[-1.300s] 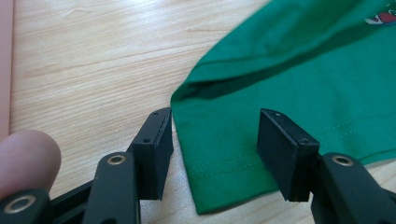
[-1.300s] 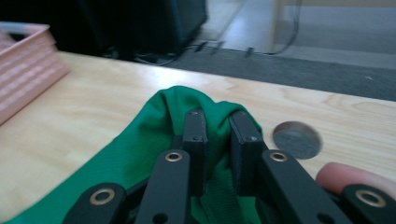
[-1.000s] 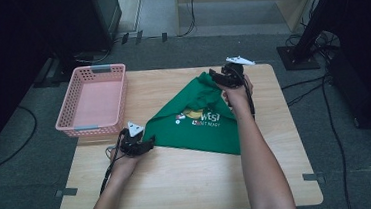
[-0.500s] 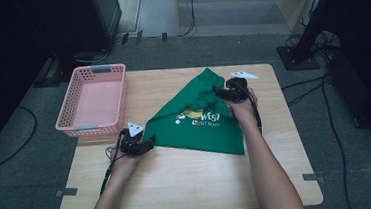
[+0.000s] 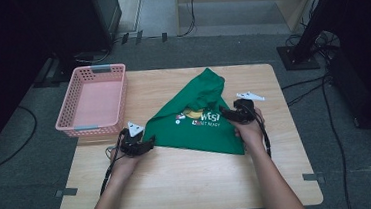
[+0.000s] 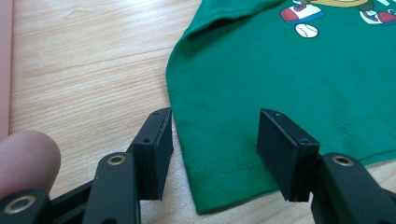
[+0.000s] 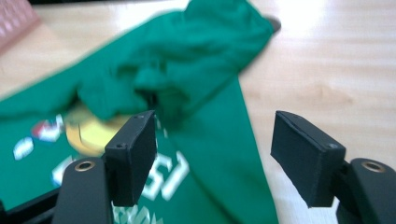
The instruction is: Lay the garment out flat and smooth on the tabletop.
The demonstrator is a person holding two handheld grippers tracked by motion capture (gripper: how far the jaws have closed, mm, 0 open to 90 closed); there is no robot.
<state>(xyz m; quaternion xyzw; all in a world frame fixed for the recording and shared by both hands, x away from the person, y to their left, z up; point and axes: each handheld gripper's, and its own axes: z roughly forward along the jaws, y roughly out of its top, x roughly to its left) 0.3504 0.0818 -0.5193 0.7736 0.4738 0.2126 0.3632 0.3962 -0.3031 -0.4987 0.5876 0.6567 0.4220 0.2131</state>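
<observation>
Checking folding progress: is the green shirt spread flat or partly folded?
Partly folded: the green shirt's far part is bunched back over the printed front, while its near hem lies flat on the table.

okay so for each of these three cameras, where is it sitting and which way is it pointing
High view: above the person's side, looking forward and down on the table; both forearms enter from below.
Left gripper view: rides the left gripper, facing the green shirt hem corner; a fingertip shows.
Right gripper view: rides the right gripper, open over the shirt's bunched top.
Shared: the shirt shows in all three.

1 green shirt (image 5: pixel 195 126); 1 pink basket (image 5: pixel 93 99); 1 wooden table (image 5: pixel 179 180); 2 tongs, left (image 5: pixel 149 145) and right (image 5: pixel 223 113).
</observation>
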